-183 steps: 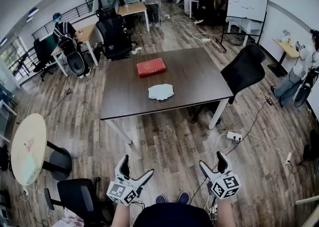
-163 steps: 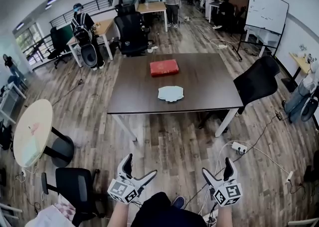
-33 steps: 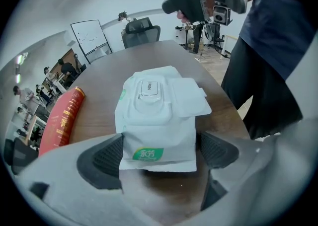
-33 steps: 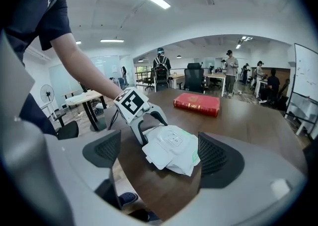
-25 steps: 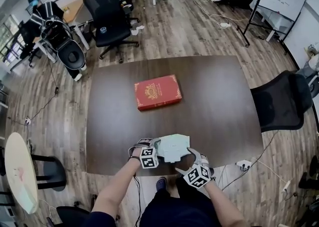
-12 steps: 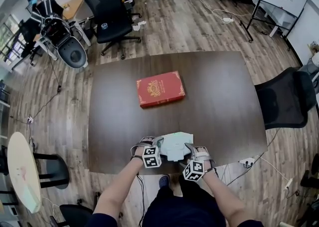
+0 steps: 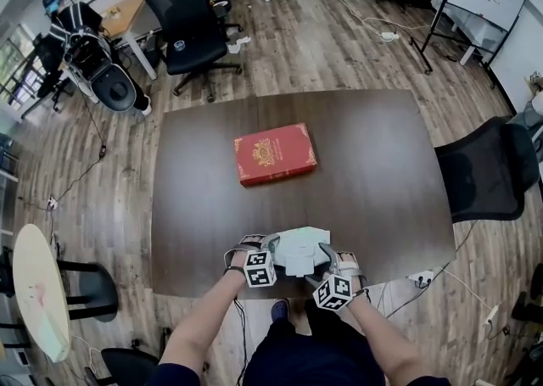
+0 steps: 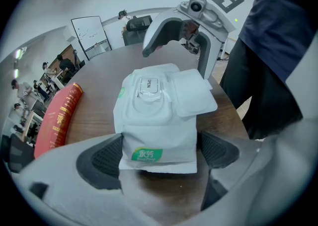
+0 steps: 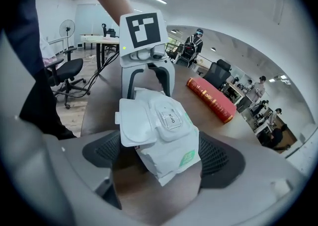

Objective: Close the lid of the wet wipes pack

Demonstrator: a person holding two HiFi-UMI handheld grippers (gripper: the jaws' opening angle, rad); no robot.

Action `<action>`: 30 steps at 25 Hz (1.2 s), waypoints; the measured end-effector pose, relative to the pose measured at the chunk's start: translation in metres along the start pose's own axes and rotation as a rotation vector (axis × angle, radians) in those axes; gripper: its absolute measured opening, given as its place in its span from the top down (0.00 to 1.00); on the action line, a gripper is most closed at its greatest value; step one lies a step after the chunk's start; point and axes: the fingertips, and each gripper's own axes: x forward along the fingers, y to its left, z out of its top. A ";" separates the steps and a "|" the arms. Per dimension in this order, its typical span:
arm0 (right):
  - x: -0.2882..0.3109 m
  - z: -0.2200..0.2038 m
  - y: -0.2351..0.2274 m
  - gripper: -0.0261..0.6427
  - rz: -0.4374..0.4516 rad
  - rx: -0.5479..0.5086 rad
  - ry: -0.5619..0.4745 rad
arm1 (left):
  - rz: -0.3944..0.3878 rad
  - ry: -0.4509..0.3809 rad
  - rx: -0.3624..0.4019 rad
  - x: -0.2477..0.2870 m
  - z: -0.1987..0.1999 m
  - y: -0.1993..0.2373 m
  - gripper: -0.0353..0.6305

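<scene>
The white wet wipes pack lies at the table's near edge. Its plastic lid is flipped open toward the person, baring the sticker marked OPEN. My left gripper holds the pack's left end, a pad against each side edge, and its jaws are easing open. My right gripper straddles the opposite end. Its jaws are wide and still opening, and the pack and open lid lie between the pads, unsqueezed. Each gripper shows across the pack in the other's view.
A red book lies mid-table beyond the pack, on the dark brown table. The table's near edge runs just under my grippers. A black office chair stands at the right end. People and desks are farther back in the room.
Since the earliest frames the person has walked up to the table. Over the last second the right gripper dropped and rolled in around the pack's right end; the left gripper stayed put.
</scene>
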 end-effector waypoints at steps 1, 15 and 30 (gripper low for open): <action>-0.003 0.002 -0.003 0.21 -0.007 0.026 -0.016 | 0.000 0.001 0.000 0.000 0.000 0.000 0.21; -0.003 0.025 -0.054 0.22 -0.047 0.374 -0.093 | 0.004 0.006 0.000 0.003 -0.003 0.000 0.21; 0.031 0.006 -0.081 0.24 -0.062 0.753 -0.016 | 0.011 0.011 0.000 0.003 -0.002 0.004 0.21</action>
